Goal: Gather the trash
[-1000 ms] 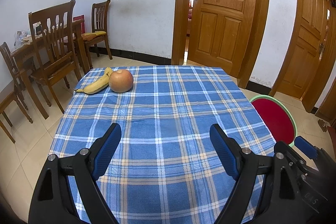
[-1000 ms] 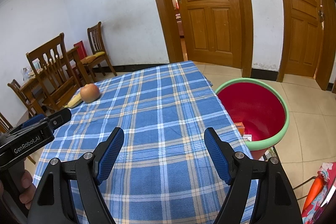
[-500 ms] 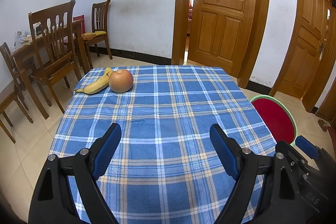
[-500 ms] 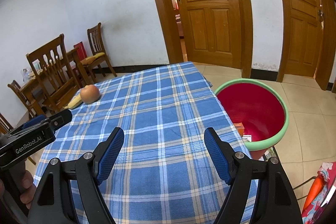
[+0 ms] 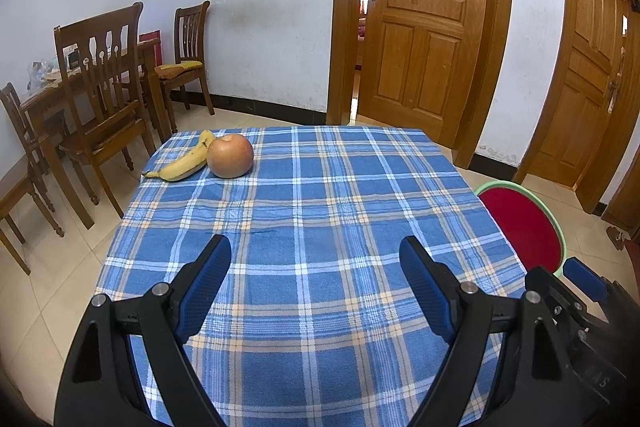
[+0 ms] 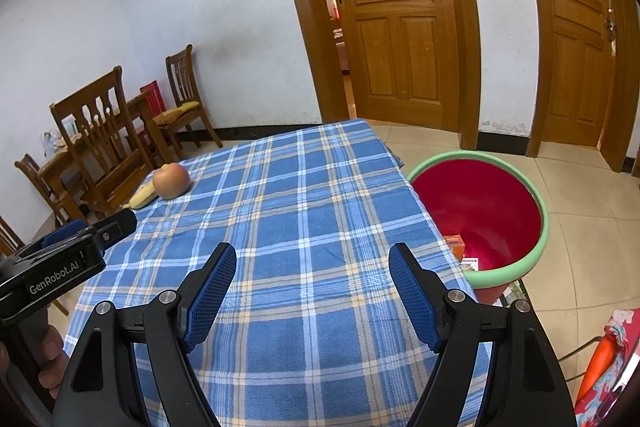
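A red bin with a green rim (image 6: pixel 541 227) stands at centre right, touching the blue plaid tablecloth (image 6: pixel 304 211). A banana (image 5: pixel 182 165) touches an apple (image 5: pixel 231 155) upper left. Left gripper (image 5: pixel 315 267) and right gripper (image 6: pixel 312 271) hover wide apart, empty.

Blue plaid cloth (image 5: pixel 320 211) covers the desk; yellow banana (image 5: pixel 185 165), reddish-orange apple (image 5: pixel 231 155), red bin (image 6: pixel 484 211) with green rim.
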A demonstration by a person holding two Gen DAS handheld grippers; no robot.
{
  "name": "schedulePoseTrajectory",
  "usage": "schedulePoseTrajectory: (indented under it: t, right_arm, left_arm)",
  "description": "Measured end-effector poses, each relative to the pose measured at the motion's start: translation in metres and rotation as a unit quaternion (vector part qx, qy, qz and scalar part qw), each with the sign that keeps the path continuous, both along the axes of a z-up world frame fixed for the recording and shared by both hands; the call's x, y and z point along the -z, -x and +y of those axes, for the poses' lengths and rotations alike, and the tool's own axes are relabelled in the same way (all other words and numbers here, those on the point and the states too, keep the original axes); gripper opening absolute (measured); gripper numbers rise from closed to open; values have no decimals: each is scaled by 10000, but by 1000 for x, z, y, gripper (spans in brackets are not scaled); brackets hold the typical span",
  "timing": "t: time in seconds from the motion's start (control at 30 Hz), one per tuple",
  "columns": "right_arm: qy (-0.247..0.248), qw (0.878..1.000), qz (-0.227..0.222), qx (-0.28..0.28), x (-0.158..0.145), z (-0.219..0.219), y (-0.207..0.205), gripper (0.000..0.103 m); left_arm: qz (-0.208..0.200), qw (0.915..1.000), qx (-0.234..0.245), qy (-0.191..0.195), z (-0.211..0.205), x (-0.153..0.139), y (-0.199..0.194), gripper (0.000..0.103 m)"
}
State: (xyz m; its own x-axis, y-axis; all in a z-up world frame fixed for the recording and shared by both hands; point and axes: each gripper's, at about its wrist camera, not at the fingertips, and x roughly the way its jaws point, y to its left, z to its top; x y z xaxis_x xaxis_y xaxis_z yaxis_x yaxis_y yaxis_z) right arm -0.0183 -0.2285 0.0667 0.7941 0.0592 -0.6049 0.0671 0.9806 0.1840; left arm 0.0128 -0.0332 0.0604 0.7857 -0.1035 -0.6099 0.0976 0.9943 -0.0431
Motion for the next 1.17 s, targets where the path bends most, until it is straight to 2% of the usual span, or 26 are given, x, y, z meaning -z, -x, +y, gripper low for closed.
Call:
schedulePoseTrajectory:
  t: [1.17]
  right_arm:
    - [-20, 10000, 37, 6, 2, -2, -1, 79]
  left_arm:
    - [92, 10000, -33, 0, 2, 1, -2, 86]
